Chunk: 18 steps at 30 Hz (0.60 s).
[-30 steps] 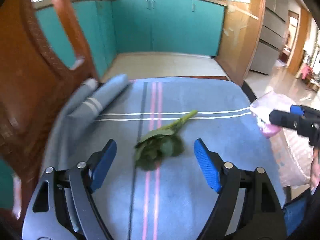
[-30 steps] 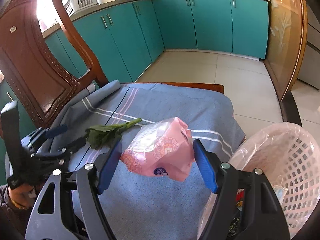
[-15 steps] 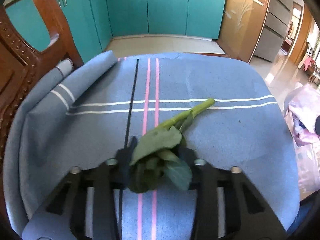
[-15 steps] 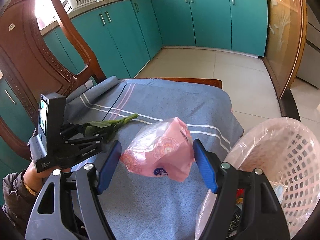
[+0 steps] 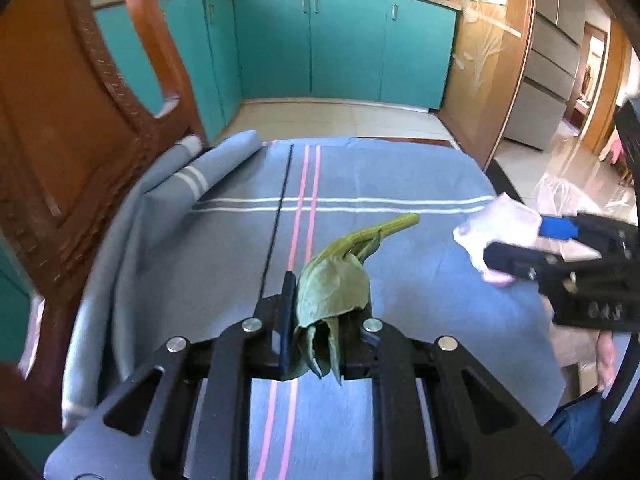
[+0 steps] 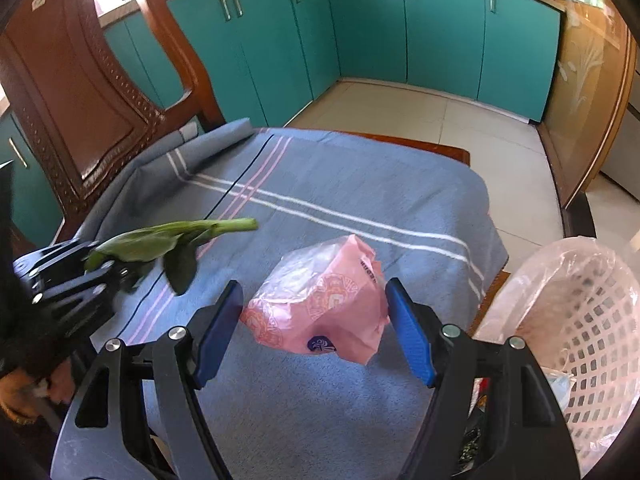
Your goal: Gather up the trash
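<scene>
A: So, where is the leaf (image 5: 334, 292)?

B: Clenched in the left tool (image 5: 320, 320). Its blades bunch between the closed pads, and the stalk sticks out ahead, lifted clear of the cloth (image 5: 400, 168).

A: And from the other camera?

B: At the left, the same leaf (image 6: 160, 240) hangs from the left tool (image 6: 102, 270) above the cloth (image 6: 360, 184), stalk pointing right. In the middle the bag (image 6: 324, 304) sits between the pads of the right tool (image 6: 314, 330), off the cloth. Both pads appear to touch its sides, so it looks gripped. At the right stands the basket (image 6: 592, 320), lined with clear plastic, beside the cloth's edge.

A: Counts?

B: One leaf, one bag, one basket, two tools. One chair (image 6: 76, 92) back at the left, behind the cloth's rolled edge.

A: Any writing?

B: The bag is pink and clear, with pale round prints, a small dark-blue round mark near its bottom and a line of dark print along one fold. None of it is legible.

A: In the left view, the bag?

B: At the right, the bag (image 5: 500, 224) is in the right tool (image 5: 516, 246).
</scene>
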### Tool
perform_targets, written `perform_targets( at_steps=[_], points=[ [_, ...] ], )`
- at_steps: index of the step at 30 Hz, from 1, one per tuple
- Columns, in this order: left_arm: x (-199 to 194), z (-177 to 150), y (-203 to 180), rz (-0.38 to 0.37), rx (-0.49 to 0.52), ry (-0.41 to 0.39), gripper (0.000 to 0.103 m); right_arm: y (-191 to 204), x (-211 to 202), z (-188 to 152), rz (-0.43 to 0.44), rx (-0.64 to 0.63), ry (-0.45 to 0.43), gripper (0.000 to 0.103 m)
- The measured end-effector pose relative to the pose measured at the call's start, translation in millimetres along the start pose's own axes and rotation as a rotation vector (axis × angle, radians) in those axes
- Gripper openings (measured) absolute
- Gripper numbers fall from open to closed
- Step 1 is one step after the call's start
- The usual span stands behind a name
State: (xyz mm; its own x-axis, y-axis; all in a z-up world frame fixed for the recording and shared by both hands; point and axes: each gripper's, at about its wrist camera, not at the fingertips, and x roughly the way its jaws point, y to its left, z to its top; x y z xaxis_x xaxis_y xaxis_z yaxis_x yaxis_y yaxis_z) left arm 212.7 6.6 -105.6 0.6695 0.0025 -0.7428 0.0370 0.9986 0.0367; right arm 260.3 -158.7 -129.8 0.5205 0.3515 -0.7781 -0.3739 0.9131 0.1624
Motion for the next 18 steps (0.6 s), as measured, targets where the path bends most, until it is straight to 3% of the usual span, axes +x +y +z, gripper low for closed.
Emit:
perform_targets(
  at_steps=[9,16,18],
  points=[
    [-18,-12,-6,0.076,0.033,-0.028,0.018,10,8,-3,-0.006,-0.024,0.02,0.071],
    [1,-23,-11,0.032,0.024,0.043,0.018,18,15,-6,-0.019,-0.047,0.043,0.071],
    [3,-27,-13,0.017,0.029,0.055,0.026,17,17,-7,-0.023,-0.046,0.051,0.071]
  ],
)
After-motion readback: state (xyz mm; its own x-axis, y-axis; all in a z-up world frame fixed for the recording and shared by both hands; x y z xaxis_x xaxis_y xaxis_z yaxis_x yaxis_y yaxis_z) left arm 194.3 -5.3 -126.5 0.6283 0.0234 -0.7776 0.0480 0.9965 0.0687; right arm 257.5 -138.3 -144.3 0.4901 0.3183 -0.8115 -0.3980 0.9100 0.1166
